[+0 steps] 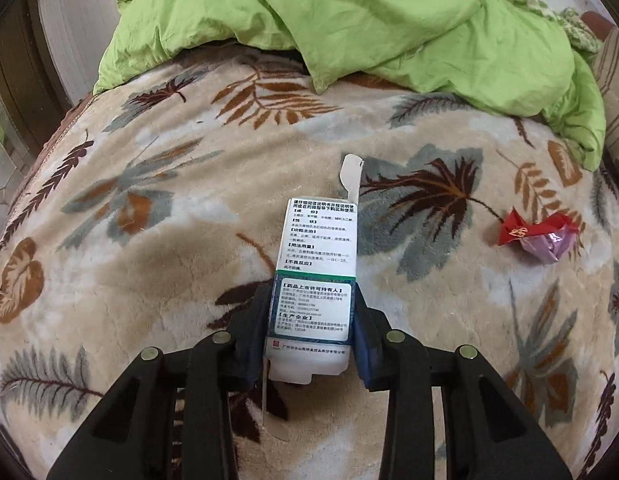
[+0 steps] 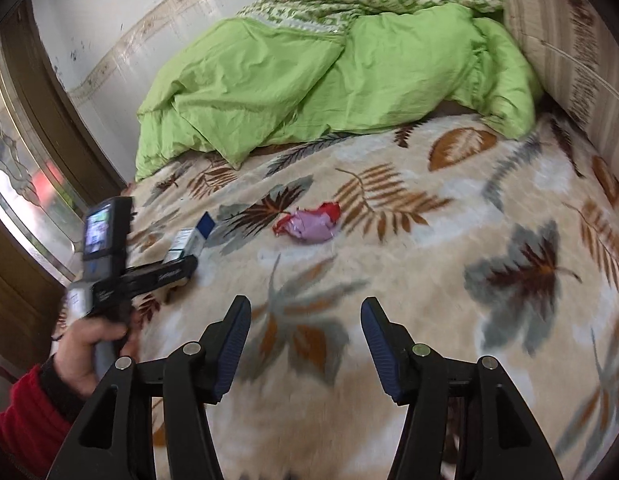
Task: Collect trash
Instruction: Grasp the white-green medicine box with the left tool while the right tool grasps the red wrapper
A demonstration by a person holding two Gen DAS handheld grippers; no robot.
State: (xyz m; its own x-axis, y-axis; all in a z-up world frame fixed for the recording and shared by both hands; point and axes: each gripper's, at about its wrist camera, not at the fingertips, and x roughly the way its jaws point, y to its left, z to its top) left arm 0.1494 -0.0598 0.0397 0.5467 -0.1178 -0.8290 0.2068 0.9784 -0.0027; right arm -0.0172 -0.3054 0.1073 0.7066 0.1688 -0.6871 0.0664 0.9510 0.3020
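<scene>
My left gripper (image 1: 312, 300) is shut on a white and green medicine box (image 1: 315, 264) with an open end flap, just above the leaf-patterned blanket (image 1: 169, 240). The box also shows in the right wrist view (image 2: 189, 240), held by the left gripper (image 2: 181, 264). A crumpled red and purple wrapper (image 1: 537, 234) lies on the blanket to the right of the box; in the right wrist view the wrapper (image 2: 309, 222) lies ahead, slightly left. My right gripper (image 2: 305, 340) is open and empty above the blanket, short of the wrapper.
A bunched light green quilt (image 2: 309, 80) covers the far side of the bed. A striped pillow (image 2: 569, 60) stands at the right. A wall and a brown framed door (image 2: 37, 128) are at the left, beyond the bed edge.
</scene>
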